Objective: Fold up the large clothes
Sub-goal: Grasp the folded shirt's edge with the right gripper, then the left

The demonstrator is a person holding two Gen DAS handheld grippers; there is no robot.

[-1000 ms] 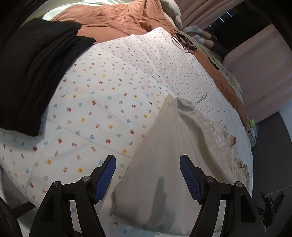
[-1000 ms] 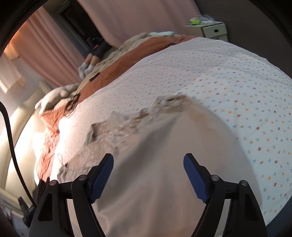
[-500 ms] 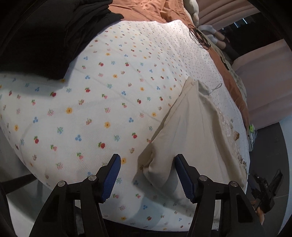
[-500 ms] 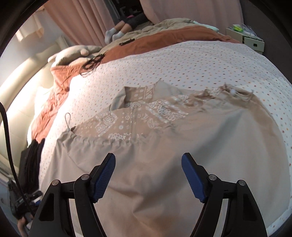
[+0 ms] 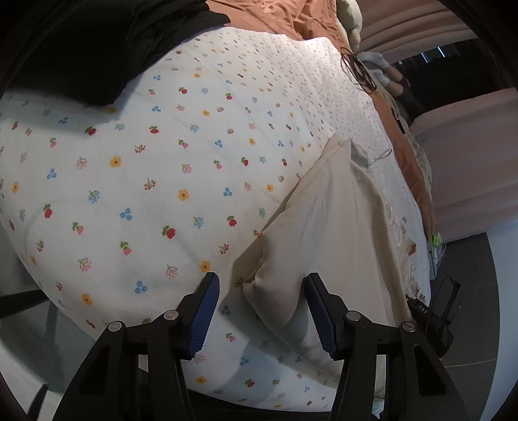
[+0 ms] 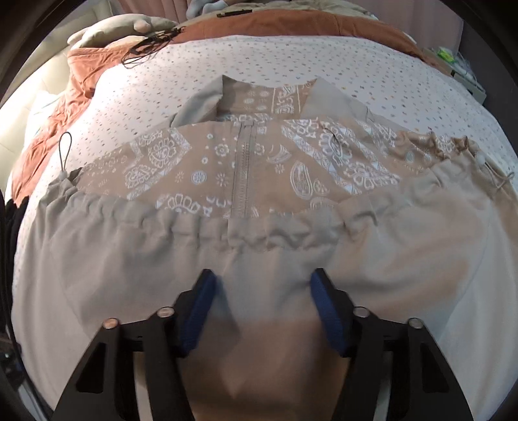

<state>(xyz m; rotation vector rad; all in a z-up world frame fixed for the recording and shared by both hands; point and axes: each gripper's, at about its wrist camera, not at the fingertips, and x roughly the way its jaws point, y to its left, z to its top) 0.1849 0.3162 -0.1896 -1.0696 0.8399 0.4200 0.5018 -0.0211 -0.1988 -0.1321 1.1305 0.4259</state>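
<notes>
We are holding the left gripper point(image 5: 262, 311) with its blue pads spread apart, straddling the near-left corner of the beige jacket point(image 5: 327, 233); the bunched corner is sitting between the pads, contact not clear. We are holding the right gripper point(image 6: 262, 307) with its pads parted too, low over the plain beige panel of the jacket point(image 6: 259, 259), fabric running between the pads, no pinch visible. The jacket is lying flat along the near edge of the bed, on the floral sheet point(image 5: 145, 168). Its gathered drawstring hem is running across just beyond the right gripper, and past it the paisley lining point(image 6: 181, 162) and zipper point(image 6: 242, 168) are showing. A cord loop point(image 6: 64, 145) is sticking out at the jacket's left end. Dark folded clothes point(image 5: 97, 48) are sitting at the sheet's far-left corner. An orange duvet point(image 6: 291, 26) and a tangled black cable point(image 6: 145, 48) are lying toward the far edge.
</notes>
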